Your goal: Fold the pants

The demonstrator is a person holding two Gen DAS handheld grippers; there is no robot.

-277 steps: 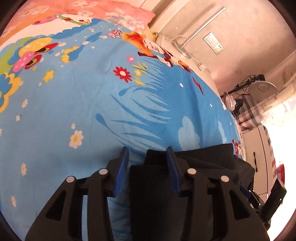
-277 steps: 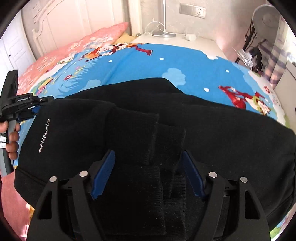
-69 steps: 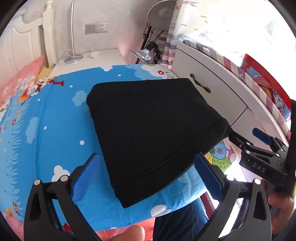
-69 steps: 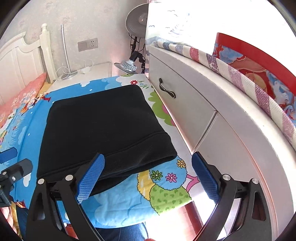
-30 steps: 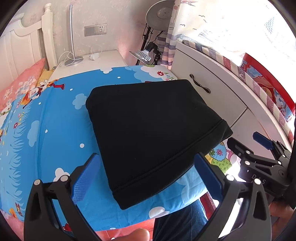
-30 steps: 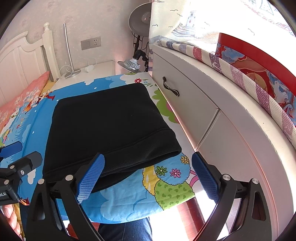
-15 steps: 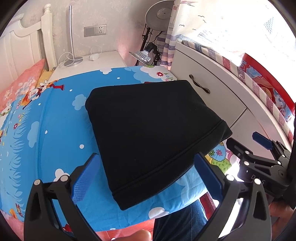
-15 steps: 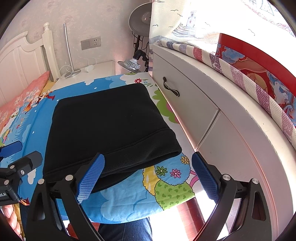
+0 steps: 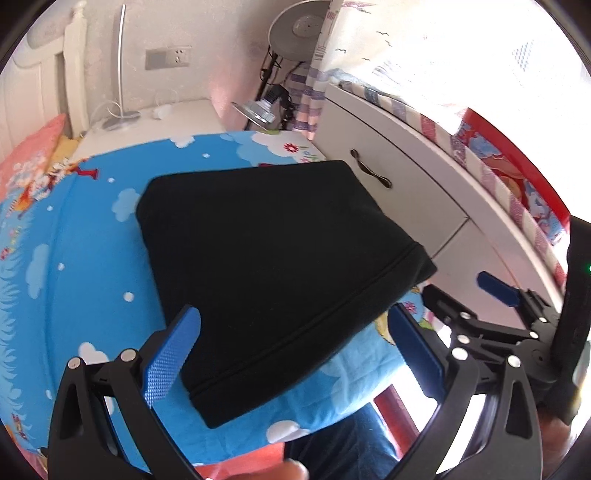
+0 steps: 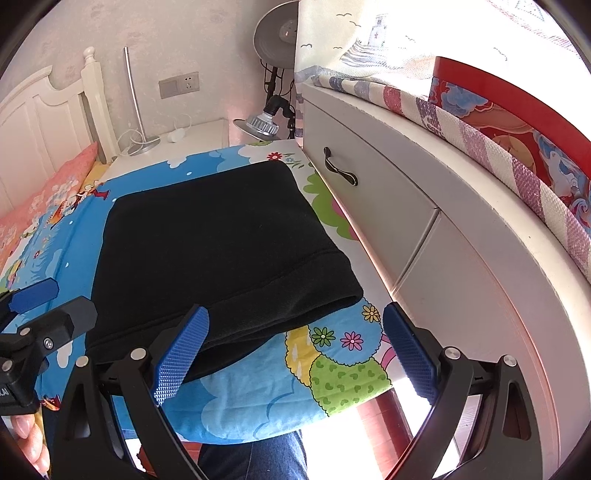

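The black pants (image 9: 273, 266) lie folded into a flat rectangle on the blue cartoon bedsheet (image 9: 74, 266), near the bed's corner; they also show in the right wrist view (image 10: 218, 251). My left gripper (image 9: 295, 354) is open and empty, held above and back from the near edge of the pants. My right gripper (image 10: 295, 350) is open and empty, also back from the pants, over the bed's corner. The right gripper appears at the right of the left wrist view (image 9: 495, 310). The left gripper appears at the left of the right wrist view (image 10: 33, 314).
A white drawer unit (image 10: 388, 206) stands close along the bed's right side. A white nightstand (image 9: 155, 122) with a lamp is behind the bed, with a fan (image 9: 295, 33) beside it. A pink pillow (image 10: 48, 199) lies at the far left. The person's blue-jeaned legs (image 10: 258, 458) are below.
Over the last second both grippers stay open and nearly still. The left view has drifted slightly, and the folded pants have not moved.
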